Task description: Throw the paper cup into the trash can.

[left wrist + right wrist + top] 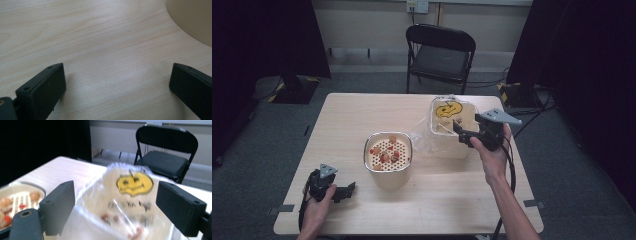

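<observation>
Left gripper (343,192) rested left of the steel-rimmed strainer tub (388,152), jaws apart, empty. Right gripper (460,131), jaws wide, hung over the plastic-bag-lined tub (451,127) right of it. Judged: reaching step; next, close on bag film.

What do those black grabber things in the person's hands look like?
Both are black. The left gripper and right gripper each carry a grey three-cornered plate on top and trail a black cable. Their fingers are flat, blocky black pads with small round holes. The person's forearms are bare, no sleeves showing.
</observation>
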A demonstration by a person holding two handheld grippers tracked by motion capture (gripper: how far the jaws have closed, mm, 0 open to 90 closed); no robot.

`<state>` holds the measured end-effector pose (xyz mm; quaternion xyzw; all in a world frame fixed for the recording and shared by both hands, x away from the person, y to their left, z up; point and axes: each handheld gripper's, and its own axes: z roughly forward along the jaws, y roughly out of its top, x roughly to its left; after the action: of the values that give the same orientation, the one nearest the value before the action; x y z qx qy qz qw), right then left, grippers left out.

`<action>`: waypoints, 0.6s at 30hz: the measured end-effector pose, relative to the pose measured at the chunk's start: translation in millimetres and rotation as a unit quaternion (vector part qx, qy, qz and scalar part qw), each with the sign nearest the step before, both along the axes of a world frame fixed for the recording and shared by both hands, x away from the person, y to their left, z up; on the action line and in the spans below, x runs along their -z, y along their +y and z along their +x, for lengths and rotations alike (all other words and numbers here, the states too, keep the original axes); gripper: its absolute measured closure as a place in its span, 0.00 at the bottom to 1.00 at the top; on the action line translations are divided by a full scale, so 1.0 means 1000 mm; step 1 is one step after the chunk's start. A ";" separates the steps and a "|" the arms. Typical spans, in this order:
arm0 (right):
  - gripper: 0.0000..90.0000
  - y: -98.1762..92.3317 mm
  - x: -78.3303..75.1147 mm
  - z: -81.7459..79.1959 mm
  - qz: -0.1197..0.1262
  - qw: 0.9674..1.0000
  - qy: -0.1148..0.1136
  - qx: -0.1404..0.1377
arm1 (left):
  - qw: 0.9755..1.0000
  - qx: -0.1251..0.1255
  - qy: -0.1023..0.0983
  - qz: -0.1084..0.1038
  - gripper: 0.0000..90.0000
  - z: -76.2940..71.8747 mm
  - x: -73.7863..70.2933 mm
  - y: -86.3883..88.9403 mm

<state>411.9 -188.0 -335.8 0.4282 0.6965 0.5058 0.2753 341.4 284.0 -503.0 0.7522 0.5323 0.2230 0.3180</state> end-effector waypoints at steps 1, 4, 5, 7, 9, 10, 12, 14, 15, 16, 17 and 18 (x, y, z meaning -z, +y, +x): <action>0.17 -0.002 0.002 -0.003 0.002 1.000 0.001 -0.001 | 1.000 0.000 0.000 0.000 0.00 0.000 0.000 0.000; 0.17 -0.009 0.010 -0.016 0.004 1.000 0.009 0.003 | 1.000 0.000 0.000 0.000 0.00 0.000 0.000 0.000; 0.17 -0.011 0.013 -0.020 0.002 1.000 0.014 0.004 | 1.000 0.000 0.000 0.000 0.00 0.000 0.000 0.000; 0.17 -0.015 0.021 -0.029 0.006 1.000 0.018 0.004 | 1.000 0.000 0.000 0.000 0.00 0.000 0.000 0.000; 0.17 -0.019 0.029 -0.037 0.006 1.000 0.026 0.005 | 1.000 0.000 0.000 0.000 0.00 0.000 0.000 0.000; 0.17 -0.021 0.032 -0.041 0.010 1.000 0.026 0.004 | 1.000 0.000 0.000 0.000 0.00 0.000 0.000 0.000; 0.17 -0.024 0.039 -0.048 0.014 0.999 0.031 0.006 | 1.000 0.000 0.000 0.000 0.00 0.000 0.000 0.000; 0.17 -0.027 0.047 -0.055 0.008 0.999 0.037 0.009 | 1.000 0.000 0.000 0.000 0.00 0.000 0.000 0.000; 0.17 -0.028 0.051 -0.058 0.004 0.999 0.042 0.008 | 1.000 0.000 0.000 0.000 0.00 0.000 0.000 0.000; 0.17 -0.029 0.056 -0.060 0.000 0.999 0.046 0.009 | 1.000 0.000 0.000 0.000 0.00 0.000 0.000 0.000; 0.17 -0.031 0.062 -0.063 0.000 0.999 0.051 0.013 | 1.000 0.000 0.000 0.000 0.00 0.000 0.000 0.000; 0.17 -0.033 0.068 -0.066 0.000 0.998 0.058 0.012 | 1.000 0.000 0.000 0.000 0.00 0.000 0.000 0.000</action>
<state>345.7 -220.8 -403.9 0.4648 0.7059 0.4772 0.2406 341.4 283.9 -503.0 0.7522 0.5323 0.2232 0.3180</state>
